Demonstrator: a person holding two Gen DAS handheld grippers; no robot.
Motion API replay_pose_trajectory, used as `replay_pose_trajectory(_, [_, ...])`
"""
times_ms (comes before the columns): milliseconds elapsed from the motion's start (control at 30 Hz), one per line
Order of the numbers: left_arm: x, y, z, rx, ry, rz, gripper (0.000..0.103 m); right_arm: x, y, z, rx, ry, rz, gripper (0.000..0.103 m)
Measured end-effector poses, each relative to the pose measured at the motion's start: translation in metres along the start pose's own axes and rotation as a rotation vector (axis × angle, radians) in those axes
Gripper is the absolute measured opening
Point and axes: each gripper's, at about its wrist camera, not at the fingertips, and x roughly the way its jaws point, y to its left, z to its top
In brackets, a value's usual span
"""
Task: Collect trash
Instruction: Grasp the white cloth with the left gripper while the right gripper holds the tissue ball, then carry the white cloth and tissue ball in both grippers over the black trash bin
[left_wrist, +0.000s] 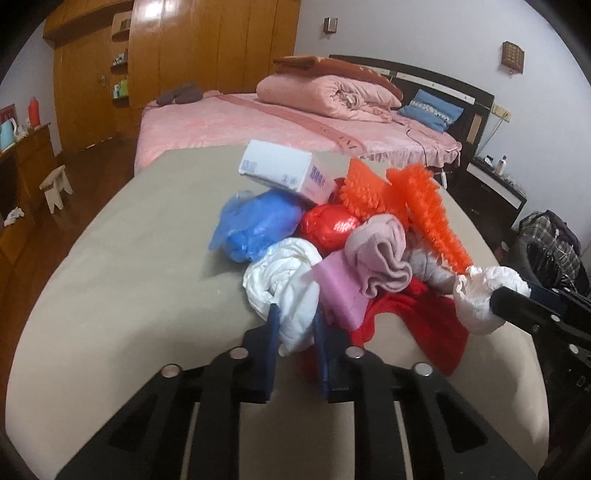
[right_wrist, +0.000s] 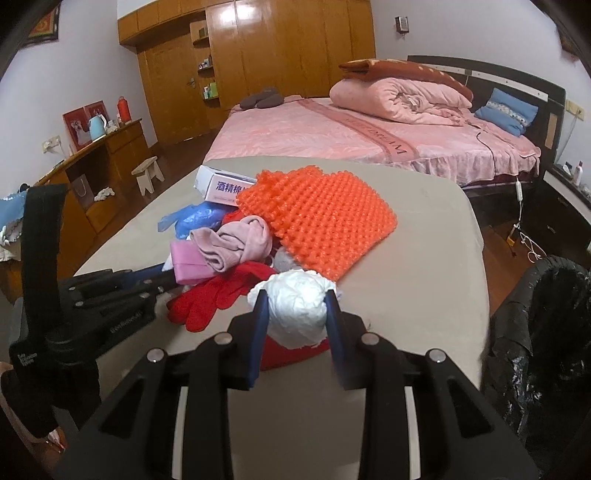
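While crinkled, white paper ball (right_wrist: 297, 314) clamped in right gripper (right_wrist: 295, 301); left gripper (left_wrist: 293, 325) pinching wrinkled white plastic bag (left_wrist: 284, 291)

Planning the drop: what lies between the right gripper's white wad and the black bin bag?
Only bare beige table, seen in the right wrist view, between wad and bag.

walls white (right_wrist: 461, 26) | wardrobe wood (right_wrist: 288, 48) | bed pink (right_wrist: 332, 136) | floor dark wood (left_wrist: 88, 162) | stool pale (right_wrist: 147, 173)

Black bin bag (right_wrist: 546, 332) cut off, box (right_wrist: 225, 186) half hidden
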Motion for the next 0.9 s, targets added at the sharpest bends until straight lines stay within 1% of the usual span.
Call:
replay_pose_trajectory(100, [-0.014,0.003,0.003,-0.01,-0.026,0.003,0.015,-0.004,-0.002,0.0,0.005,-0.006,0.0,0.029])
replay_pose_trajectory(300, [-0.053,0.003,0.008,-0.003,-0.084,0.052,0.015,-0.017,-0.004,-0.002,0.016,-0.018,0.004,0.029])
replay_pose_trajectory(367, [-0.069,-0.001,0.007,-0.002,-0.103,0.047,0.015,-0.024,-0.007,0.0,0.02,-0.026,0.004,0.029])
replay_pose_trajectory(500, [-0.086,-0.017,0.011,0.02,-0.123,0.029,0.015,-0.04,-0.013,0.002,0.035,-0.05,0.003,0.029])
replay_pose_trajectory(700, [-0.095,-0.055,0.021,0.063,-0.144,-0.047,0.015,-0.066,-0.033,0.002,0.078,-0.083,-0.027,0.029])
replay_pose_trajectory(900, [-0.086,-0.106,0.03,0.123,-0.142,-0.151,0.015,-0.094,-0.071,-0.007,0.142,-0.109,-0.113,0.03])
